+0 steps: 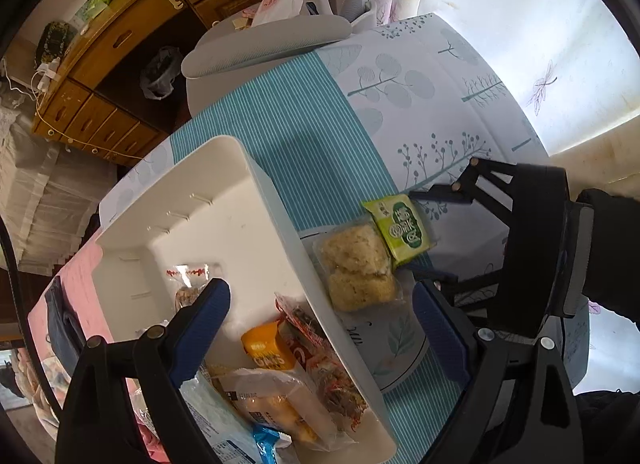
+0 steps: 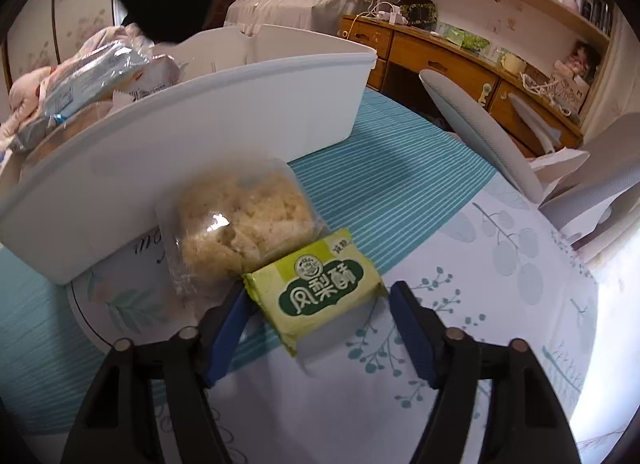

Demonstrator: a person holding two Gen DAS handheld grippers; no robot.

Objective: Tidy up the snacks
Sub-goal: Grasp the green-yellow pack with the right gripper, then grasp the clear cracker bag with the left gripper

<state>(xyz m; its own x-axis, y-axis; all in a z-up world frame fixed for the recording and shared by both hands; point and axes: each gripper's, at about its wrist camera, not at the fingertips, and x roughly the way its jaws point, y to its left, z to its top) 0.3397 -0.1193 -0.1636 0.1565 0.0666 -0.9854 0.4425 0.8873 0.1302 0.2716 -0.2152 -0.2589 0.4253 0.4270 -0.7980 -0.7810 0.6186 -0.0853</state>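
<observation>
A green pineapple-cake packet (image 2: 320, 288) lies on the tablecloth, partly over a clear packet of crumbly pale cake (image 2: 240, 220). My right gripper (image 2: 316, 296) straddles the green packet; its left pad touches a corner and the right pad stands a sliver off. From the left wrist view, the right gripper (image 1: 418, 236) brackets the green packet (image 1: 402, 230) beside the cake packet (image 1: 356, 268). My left gripper (image 1: 320, 292) hangs open, pointing down across the near wall of the white bin (image 1: 256, 168), one finger inside and one outside. The bin holds several snack packets, among them an orange oats packet (image 1: 268, 352).
The bin's long wall (image 2: 200, 124) stands just behind the two packets. A blue-white packet (image 2: 80, 80) pokes above its rim. A grey chair (image 1: 264, 44) sits at the table's far edge, with a wooden desk (image 1: 100, 112) beyond. The teal striped cloth (image 1: 288, 136) lies bare past the bin.
</observation>
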